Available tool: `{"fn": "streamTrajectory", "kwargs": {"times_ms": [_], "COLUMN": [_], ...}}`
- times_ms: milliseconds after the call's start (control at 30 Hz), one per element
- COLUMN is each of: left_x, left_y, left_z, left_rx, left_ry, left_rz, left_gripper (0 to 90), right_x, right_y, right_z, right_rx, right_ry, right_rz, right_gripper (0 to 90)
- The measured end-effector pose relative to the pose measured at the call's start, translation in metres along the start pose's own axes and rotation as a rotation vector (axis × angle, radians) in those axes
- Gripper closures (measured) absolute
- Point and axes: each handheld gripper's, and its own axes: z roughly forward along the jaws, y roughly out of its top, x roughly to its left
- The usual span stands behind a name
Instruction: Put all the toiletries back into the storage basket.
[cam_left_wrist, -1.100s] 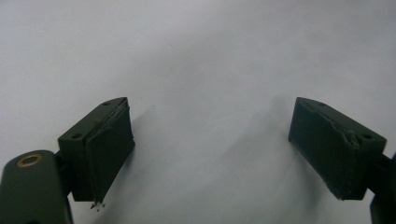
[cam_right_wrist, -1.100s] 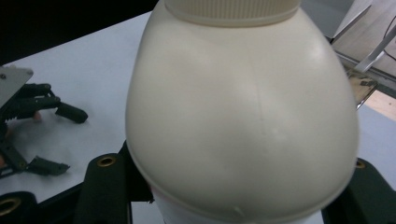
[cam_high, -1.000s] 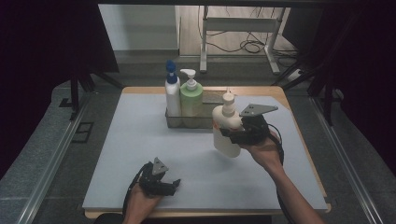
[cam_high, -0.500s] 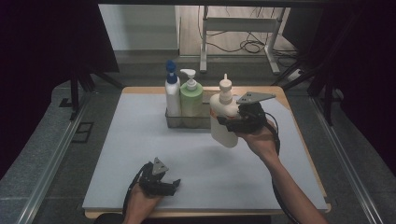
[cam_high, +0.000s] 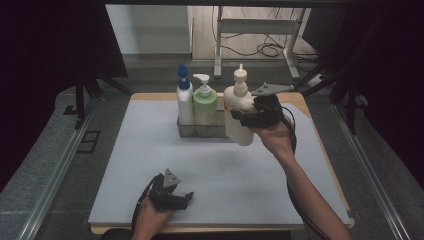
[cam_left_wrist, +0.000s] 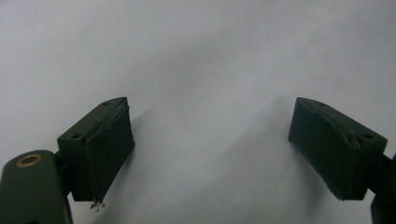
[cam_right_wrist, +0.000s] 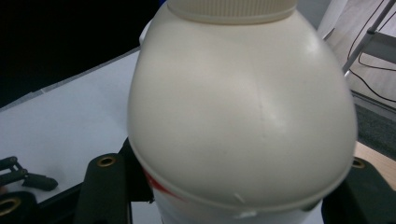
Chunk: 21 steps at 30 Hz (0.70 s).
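My right gripper (cam_high: 246, 116) is shut on a cream pump bottle (cam_high: 238, 115) and holds it in the air just right of the clear rack (cam_high: 200, 129). That bottle (cam_right_wrist: 238, 112) looms close between the jaws in the right gripper view. In the rack stand a white bottle with a blue cap (cam_high: 184, 100) and a green pump bottle (cam_high: 205, 105). My left gripper (cam_high: 186, 198) rests on the grey mat (cam_high: 145, 165) near the front edge, open, its fingers (cam_left_wrist: 100, 144) spread wide over bare mat with nothing between them.
The grey mat covers a wooden table (cam_high: 307, 107) whose edge shows at the right. Behind the table stand a metal frame (cam_high: 255, 30) and loose cables on the floor. Dark curtains flank both sides.
My right gripper has lifted the cream bottle off the mat and carried it up and toward the rack. The left gripper has stayed where it was.
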Motion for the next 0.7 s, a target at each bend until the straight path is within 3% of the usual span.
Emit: {"fn": "streamTrajectory", "kwargs": {"times_ms": [700], "left_x": [0.000], "left_y": [0.000], "left_z": [0.000], "left_rx": [-0.001], "left_ry": [0.000], "left_rz": [-0.001], "left_gripper": [13.1], "right_x": [-0.022], "right_y": [0.024], "right_z": [0.027], "right_rx": [-0.023], "right_ry": [-0.083], "right_rz": [0.046], "right_gripper": [40.3]}}
